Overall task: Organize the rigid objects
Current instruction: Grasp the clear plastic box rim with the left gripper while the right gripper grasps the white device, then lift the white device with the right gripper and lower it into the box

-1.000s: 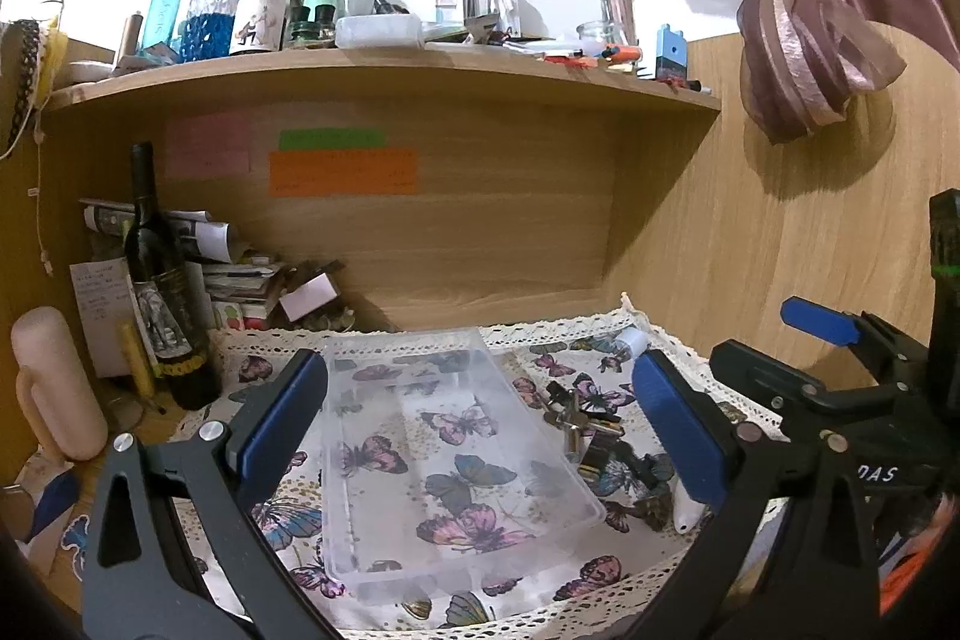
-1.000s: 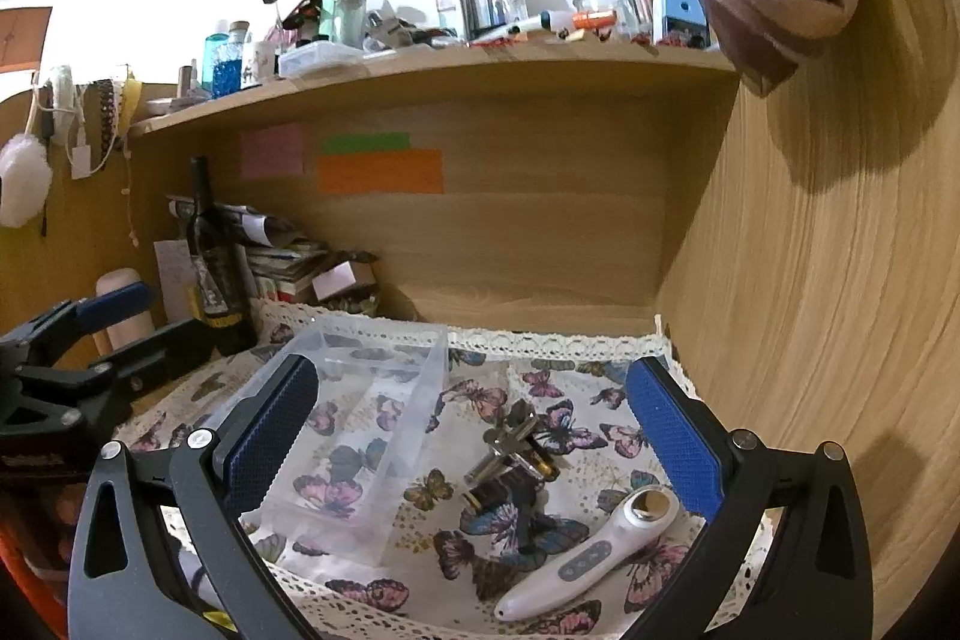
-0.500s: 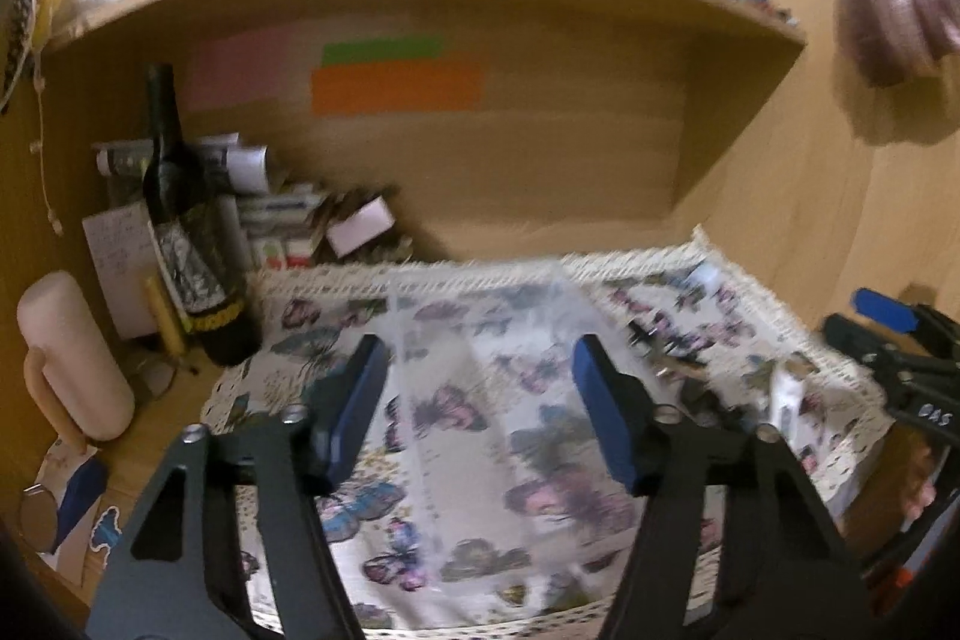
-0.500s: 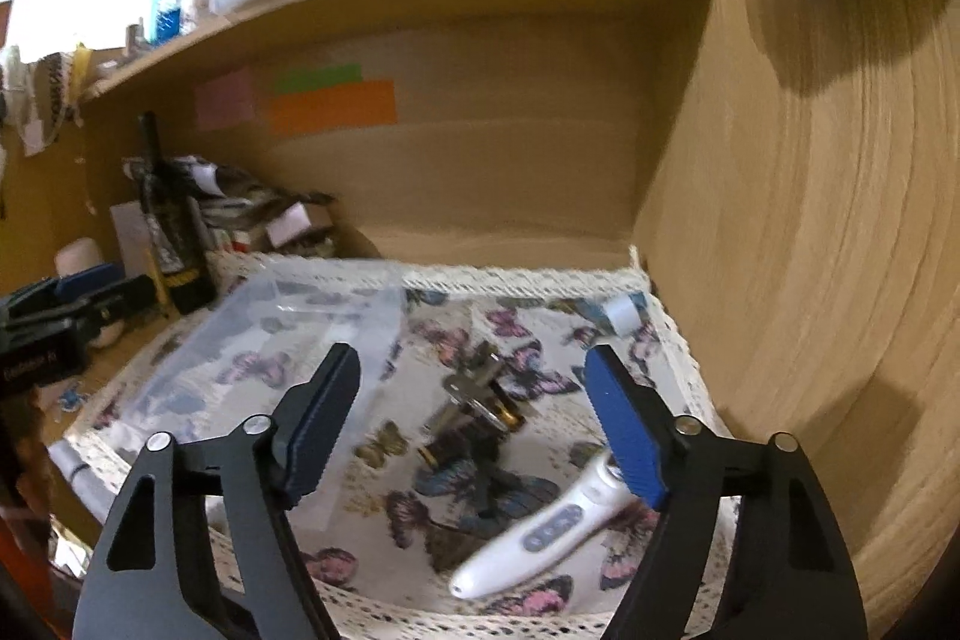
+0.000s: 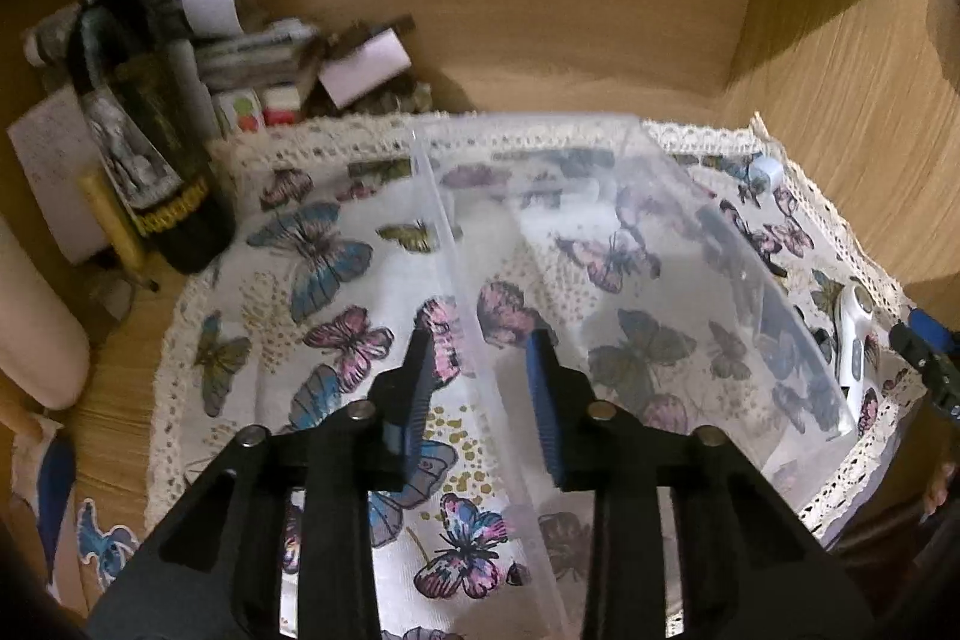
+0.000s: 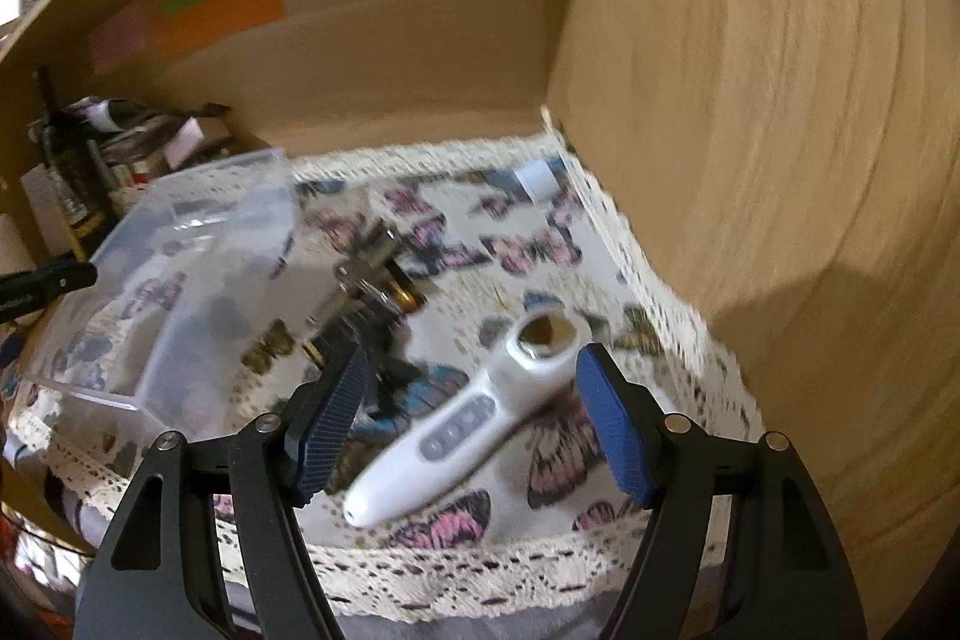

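A clear plastic box (image 5: 630, 280) stands on the butterfly cloth (image 5: 312, 280); it also shows in the right wrist view (image 6: 180, 280). My left gripper (image 5: 480, 358) straddles the box's left wall, its jaws narrowed around it with small gaps. My right gripper (image 6: 471, 382) is open around a white handheld device (image 6: 462, 418) lying on the cloth. A bunch of keys and small metal parts (image 6: 372, 280) lies between device and box. A small white cap (image 6: 534, 178) sits far right.
A dark wine bottle (image 5: 138, 148) stands at the left with stacked papers and boxes (image 5: 252, 52) behind it. A pale roll (image 5: 30, 316) is at far left. The wooden side wall (image 6: 750, 160) is close on the right.
Both grippers moved forward and down. The left jaws narrowed from wide open onto the box's left wall. The right gripper narrowed and came down around the white device.
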The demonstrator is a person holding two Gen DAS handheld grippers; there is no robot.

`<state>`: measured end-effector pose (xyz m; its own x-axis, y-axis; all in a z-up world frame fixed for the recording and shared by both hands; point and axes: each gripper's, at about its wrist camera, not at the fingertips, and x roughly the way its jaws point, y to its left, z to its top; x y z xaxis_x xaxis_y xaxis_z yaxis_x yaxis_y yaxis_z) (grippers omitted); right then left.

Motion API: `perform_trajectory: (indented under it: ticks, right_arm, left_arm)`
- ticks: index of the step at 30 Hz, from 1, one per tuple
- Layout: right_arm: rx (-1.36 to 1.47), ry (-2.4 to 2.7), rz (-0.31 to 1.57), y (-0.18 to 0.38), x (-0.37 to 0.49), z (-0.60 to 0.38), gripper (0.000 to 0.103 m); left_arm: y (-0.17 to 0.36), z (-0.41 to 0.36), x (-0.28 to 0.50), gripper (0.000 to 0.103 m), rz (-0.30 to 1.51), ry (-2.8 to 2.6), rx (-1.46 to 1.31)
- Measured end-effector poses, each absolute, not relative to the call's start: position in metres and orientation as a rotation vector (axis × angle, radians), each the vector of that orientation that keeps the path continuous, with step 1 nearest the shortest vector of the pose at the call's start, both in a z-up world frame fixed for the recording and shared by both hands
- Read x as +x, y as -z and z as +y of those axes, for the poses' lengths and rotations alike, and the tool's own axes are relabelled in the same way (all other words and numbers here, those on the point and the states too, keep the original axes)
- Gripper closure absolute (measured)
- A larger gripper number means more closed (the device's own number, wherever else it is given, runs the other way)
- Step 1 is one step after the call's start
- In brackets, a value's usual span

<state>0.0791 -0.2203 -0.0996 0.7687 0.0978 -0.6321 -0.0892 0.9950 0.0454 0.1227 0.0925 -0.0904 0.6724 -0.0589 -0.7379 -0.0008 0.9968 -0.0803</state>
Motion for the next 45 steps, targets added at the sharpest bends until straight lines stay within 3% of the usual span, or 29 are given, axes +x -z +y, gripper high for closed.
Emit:
perform_trajectory:
  ticks: [2, 8, 11, 18, 24, 32, 45]
  right_arm:
    - [0.028, -0.083, 0.717, 0.107, 0.083, -0.221, 0.034]
    - [0.084, -0.03, 0.808, 0.126, 0.102, -0.229, 0.034]
    - [0.093, -0.022, 0.856, 0.134, 0.115, -0.23, 0.05]
    - [0.057, -0.033, 0.919, 0.146, 0.135, -0.217, 0.053]
    - [-0.004, -0.011, 0.892, 0.147, 0.14, -0.205, 0.073]
    - [0.027, -0.022, 0.838, 0.13, 0.141, -0.207, 0.073]
    - [-0.006, -0.188, 0.609, 0.039, 0.125, -0.166, 0.074]
  left_arm:
    - [0.096, 0.094, 0.127, 0.081, 0.863, 0.047, -0.084]
    - [0.106, 0.094, 0.137, 0.084, 0.909, 0.089, -0.096]
    - [0.106, 0.093, 0.138, 0.084, 0.901, 0.09, -0.079]
    - [0.106, 0.093, 0.137, 0.084, 0.889, 0.091, -0.072]
    - [0.106, 0.093, 0.136, 0.084, 0.875, 0.087, -0.07]
    - [0.106, 0.092, 0.135, 0.084, 0.866, 0.083, -0.057]
    - [0.106, 0.092, 0.136, 0.084, 0.857, 0.083, -0.053]
